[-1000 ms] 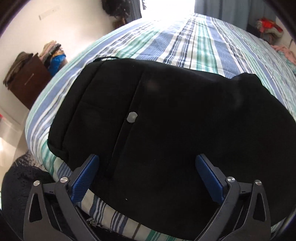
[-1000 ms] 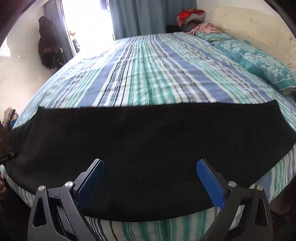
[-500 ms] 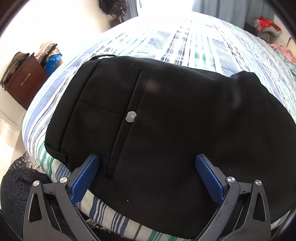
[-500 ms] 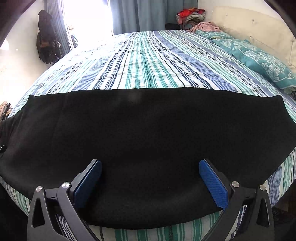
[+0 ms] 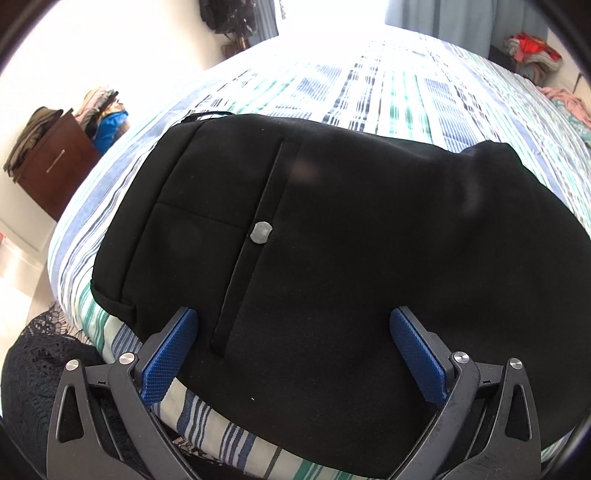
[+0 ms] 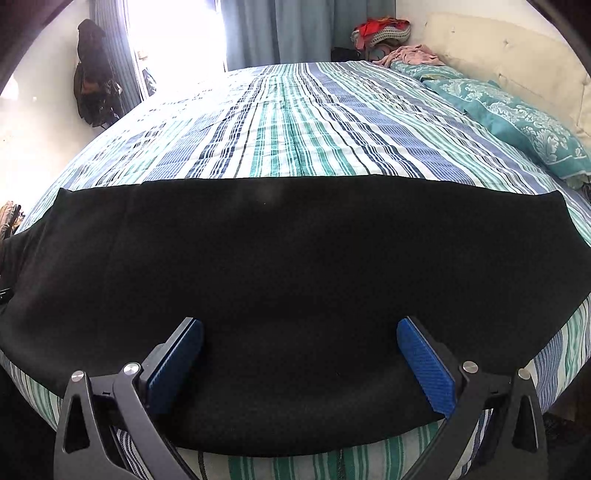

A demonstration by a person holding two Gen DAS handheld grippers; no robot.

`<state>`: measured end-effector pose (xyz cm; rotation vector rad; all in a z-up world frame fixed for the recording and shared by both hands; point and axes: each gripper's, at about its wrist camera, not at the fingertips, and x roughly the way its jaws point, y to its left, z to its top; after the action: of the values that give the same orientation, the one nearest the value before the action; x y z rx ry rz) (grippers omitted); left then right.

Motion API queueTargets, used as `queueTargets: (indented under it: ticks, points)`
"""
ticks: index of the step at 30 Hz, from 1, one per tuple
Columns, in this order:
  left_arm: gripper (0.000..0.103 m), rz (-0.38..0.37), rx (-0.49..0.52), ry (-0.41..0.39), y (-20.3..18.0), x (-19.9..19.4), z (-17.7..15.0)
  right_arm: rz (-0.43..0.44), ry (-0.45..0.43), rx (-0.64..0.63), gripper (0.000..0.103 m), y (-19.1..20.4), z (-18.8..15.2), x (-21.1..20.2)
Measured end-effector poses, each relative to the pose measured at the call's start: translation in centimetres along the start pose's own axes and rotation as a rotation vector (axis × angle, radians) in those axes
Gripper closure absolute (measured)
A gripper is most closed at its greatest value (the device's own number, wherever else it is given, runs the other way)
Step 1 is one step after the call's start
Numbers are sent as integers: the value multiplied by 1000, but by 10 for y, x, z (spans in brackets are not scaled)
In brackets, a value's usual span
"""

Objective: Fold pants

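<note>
Black pants (image 5: pixel 351 240) lie flat across the near edge of a striped bed (image 5: pixel 388 96). The left wrist view shows the waist end with a back pocket and a grey button (image 5: pixel 260 232). The right wrist view shows the leg part (image 6: pixel 295 266) as a wide black band. My left gripper (image 5: pixel 293 354) is open and empty, its blue pads (image 5: pixel 168 354) low over the fabric by the near hem. My right gripper (image 6: pixel 299 365) is open and empty, just above the near edge of the legs.
A teal pillow (image 6: pixel 517 125) and cream headboard (image 6: pixel 498 51) lie at the right. A brown cabinet (image 5: pixel 55 166) with piled clothes stands left of the bed. Curtains (image 6: pixel 280 29) and a clothes heap (image 6: pixel 384 33) are at the far side. Dark lace fabric (image 5: pixel 40 369) hangs below the bed's near left corner.
Both grippers have stayed open. The left view has shifted slightly, showing more of the waist end. The right gripper dipped closer to the pants, then rose back a little.
</note>
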<state>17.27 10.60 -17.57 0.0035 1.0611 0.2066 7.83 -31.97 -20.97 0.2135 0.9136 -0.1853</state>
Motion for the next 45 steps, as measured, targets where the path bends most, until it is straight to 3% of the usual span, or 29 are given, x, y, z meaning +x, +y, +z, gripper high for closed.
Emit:
queueTargets:
  ticks: [16, 20, 22, 24, 27, 30, 34, 36, 37, 38, 40, 45]
  points:
    - [1, 1, 7, -4, -1, -2, -2, -1, 0, 0, 0, 0, 0, 0]
    - [1, 19, -33, 90, 9, -14, 4, 0, 0, 0, 0, 0, 0, 0]
    - [2, 45, -51, 28, 11, -40, 3, 0, 1, 1, 0, -1, 1, 0]
    - [2, -6, -13, -42, 0, -62, 4, -1, 3, 1, 0, -1, 1, 0]
    - [1, -148, 65, -58, -32, -73, 9, -5, 11, 0, 0, -1, 3, -1]
    - [1, -185, 160, -81, -68, -68, 20, -7, 16, -4, 0, 0, 3, -1]
    - [1, -93, 242, -105, -100, -32, 43, -11, 15, -8, 0, 1, 3, 0]
    - [1, -26, 219, -67, -98, -3, 55, -12, 12, -10, 0, 1, 3, 0]
    - [0, -18, 195, -40, -94, 10, 60, -13, 11, -11, 0, 1, 3, 0]
    - [0, -57, 155, -30, -85, 18, 59, -13, 10, -11, 0, 1, 3, 0]
    - [0, -80, 108, -35, -76, 24, 59, -14, 8, -15, 0, 2, 3, 1]
    - [0, -43, 137, -90, -82, 21, 50, -21, 17, -24, 0, 4, 4, 2]
